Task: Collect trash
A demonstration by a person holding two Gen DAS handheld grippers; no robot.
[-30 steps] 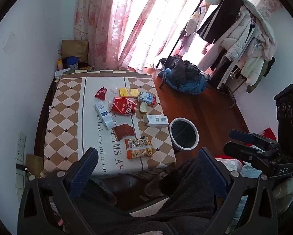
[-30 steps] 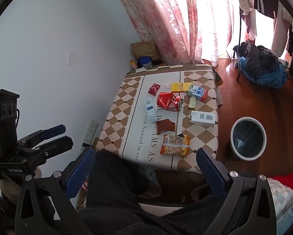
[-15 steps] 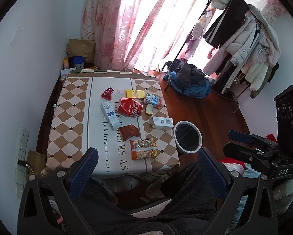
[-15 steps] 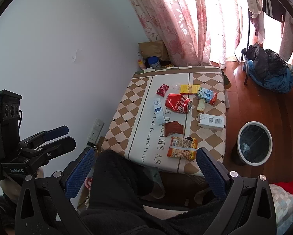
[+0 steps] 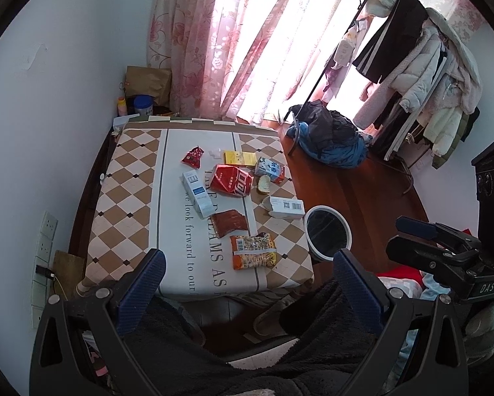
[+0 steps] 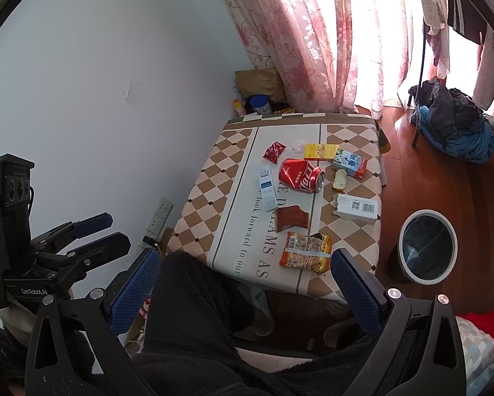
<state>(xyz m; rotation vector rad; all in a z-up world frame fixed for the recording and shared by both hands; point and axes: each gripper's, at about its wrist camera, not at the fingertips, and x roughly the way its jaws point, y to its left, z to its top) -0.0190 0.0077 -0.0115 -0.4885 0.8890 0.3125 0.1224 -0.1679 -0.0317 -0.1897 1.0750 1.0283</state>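
Both views have drifted since the earlier frames, so the table sits more centrally and slightly nearer, while none of the litter on it has shifted. From the left wrist view, the left gripper (image 5: 245, 279) hangs above the near edge of the table (image 5: 128, 198) with its blue-padded fingers spread wide, holding nothing. Taking the crushed red can (image 5: 232, 181) as landmark: a blue-and-white box (image 5: 198, 194) lies just to its left, a small red packet (image 5: 193, 157) beyond it to the left, a yellow box (image 5: 239, 158) just beyond it, a milk carton (image 5: 270, 169) to its right, a brown wrapper (image 5: 230, 222) nearer the camera, and an orange snack bag (image 5: 253, 251) nearer again. A white box (image 5: 286, 208) lies to the can's near right, close to the table edge, with the round bin (image 5: 328, 232) on the floor beside it. From the right wrist view, the right gripper (image 6: 245, 277) is likewise spread apart and empty, held back from the table, well short of the can (image 6: 300, 176). The bin (image 6: 427, 246) stands on the floor far right of the can.
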